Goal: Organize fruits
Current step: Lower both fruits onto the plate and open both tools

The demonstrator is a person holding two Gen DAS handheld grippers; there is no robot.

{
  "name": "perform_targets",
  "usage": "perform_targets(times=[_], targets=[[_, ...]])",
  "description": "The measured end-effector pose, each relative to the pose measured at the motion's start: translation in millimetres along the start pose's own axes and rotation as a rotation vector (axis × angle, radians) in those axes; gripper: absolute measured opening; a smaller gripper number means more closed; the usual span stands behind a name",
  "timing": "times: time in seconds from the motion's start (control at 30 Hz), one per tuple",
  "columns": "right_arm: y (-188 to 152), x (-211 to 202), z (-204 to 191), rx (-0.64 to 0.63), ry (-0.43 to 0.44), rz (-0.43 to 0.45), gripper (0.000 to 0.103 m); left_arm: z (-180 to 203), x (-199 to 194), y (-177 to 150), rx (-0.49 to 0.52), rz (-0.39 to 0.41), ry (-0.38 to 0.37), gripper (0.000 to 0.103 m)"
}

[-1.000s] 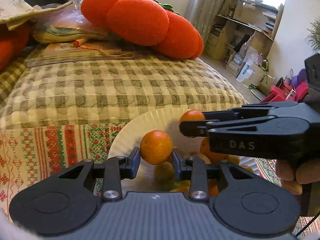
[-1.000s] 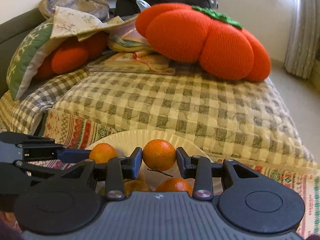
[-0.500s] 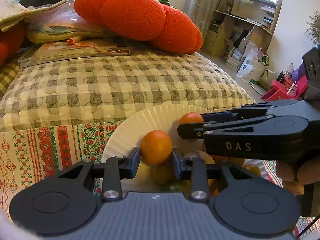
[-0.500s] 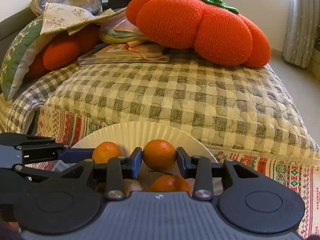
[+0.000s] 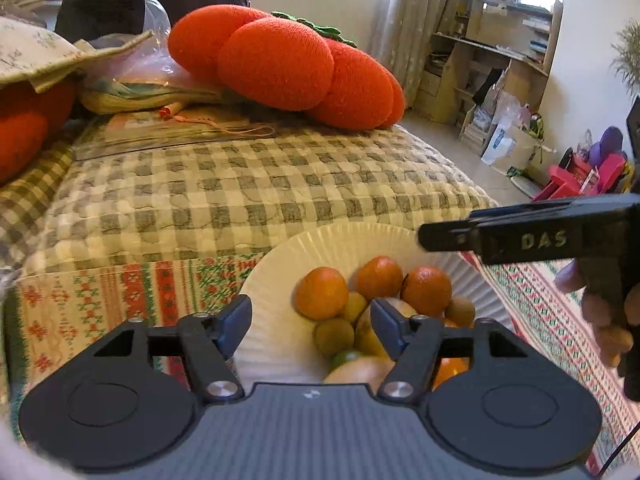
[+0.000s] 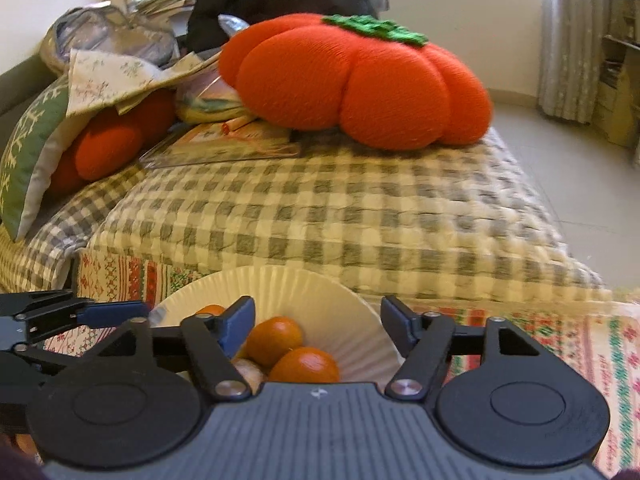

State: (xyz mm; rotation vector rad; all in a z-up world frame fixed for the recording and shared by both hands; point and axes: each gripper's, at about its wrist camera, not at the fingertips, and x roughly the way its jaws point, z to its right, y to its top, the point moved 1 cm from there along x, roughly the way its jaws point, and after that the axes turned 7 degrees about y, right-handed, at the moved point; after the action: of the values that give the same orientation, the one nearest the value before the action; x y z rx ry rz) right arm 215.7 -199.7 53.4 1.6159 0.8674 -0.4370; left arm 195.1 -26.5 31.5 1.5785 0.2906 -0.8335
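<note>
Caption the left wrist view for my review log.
Open left claw above a paper plate piled with mandarins; right claw alongside.

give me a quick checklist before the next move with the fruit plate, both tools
1. Left tool empty: ok, fingers spread wide with nothing between them.
2. Right tool empty: ok, open and holding nothing.
3. Oranges on the paper plate: ok, three oranges sit on top of the pile, inside the rim.
4. Pile stable: cannot tell, the oranges rest on smaller green-yellow fruits and could roll.
5. Tools clear of each other: ok, the right tool crosses above the plate's right side, apart from the left one.
6. More fruit left off the plate: cannot tell, none is visible on the patterned cloth in either view.
</note>
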Motion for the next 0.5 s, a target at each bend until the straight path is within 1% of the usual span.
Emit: perform_targets(times=[0.13,0.2,0.27,0.5], targets=[[-8,-16,3,0.01,-0.027,0.002,0.075,2,-14,-4,-0.005,-0.001,0.04,0.073],[-13,-22,3,0.011,-0.038,0.0,0.078,2,-23,-7,-0.017,-0.001,0.047,0.076],[-18,-30,3,0.015,-0.044,0.003,0.08,5,-31,-10,-0.018,-0.002,0.056,0.081],[-35,-54,-3,0.018,-0.076,-0.002,0.087,13,-60,-24,-0.026,-0.003,0.088,0.092]])
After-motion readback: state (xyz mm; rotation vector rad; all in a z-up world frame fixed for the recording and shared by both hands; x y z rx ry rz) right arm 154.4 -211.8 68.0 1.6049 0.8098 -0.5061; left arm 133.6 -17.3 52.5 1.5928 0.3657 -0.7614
